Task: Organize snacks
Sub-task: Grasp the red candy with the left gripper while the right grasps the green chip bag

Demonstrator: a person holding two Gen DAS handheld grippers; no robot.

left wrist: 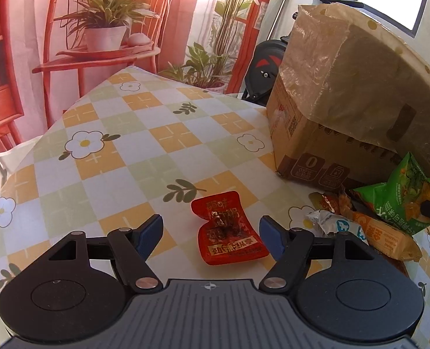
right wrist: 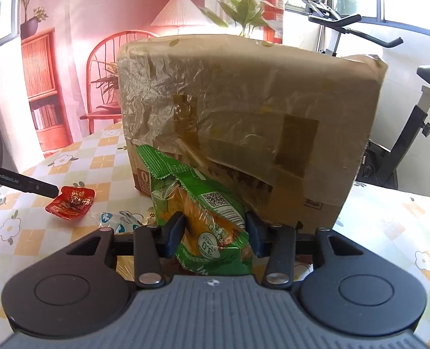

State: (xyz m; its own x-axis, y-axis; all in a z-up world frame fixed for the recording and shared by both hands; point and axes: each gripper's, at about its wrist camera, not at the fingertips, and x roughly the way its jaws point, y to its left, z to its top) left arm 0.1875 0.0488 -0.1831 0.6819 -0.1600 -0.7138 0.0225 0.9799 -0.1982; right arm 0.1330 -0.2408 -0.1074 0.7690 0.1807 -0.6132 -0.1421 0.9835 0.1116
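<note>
Jaws of right gripper [right wrist: 215, 232] pinch green snack bag [right wrist: 206, 212]; left gripper [left wrist: 210, 232] gapes.

Two close wrist views, shared cardboard box [left wrist: 346, 101].

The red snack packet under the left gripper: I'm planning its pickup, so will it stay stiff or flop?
The red snack packet already lies curled and creased on the tablecloth, so it will probably flop. Its glossy film may be slippery. It looks thin, likely light.
</note>
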